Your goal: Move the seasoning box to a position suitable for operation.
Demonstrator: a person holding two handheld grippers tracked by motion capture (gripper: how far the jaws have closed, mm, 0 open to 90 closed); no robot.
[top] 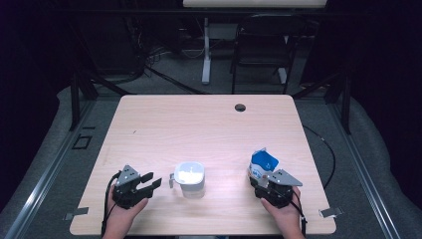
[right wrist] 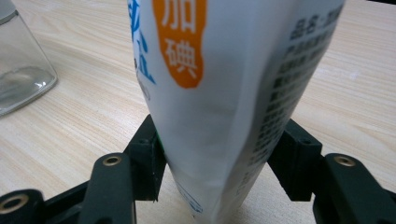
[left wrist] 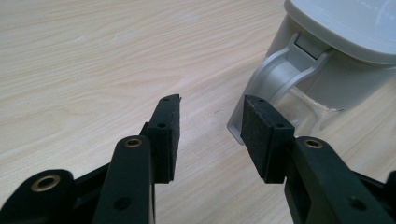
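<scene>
Presently, findings as observed:

1. Left gripper (top: 149, 183): jaws spread apart with nothing between the pads. Its tips point at the handle of the white lidded container (top: 190, 178), just beside it; whether a pad touches the handle cannot be told from the left gripper view.
2. Right gripper (top: 263, 180): jaws wide, closed around the base of the blue-and-white bag (top: 262, 165); both pads press its sides in the right gripper view.
3. Bag stands upright on the table (top: 199, 124), near the front right; its top is torn open.
4. Container stands front centre, between the two grippers.
5. Count: one bag, one container, two grippers.
</scene>
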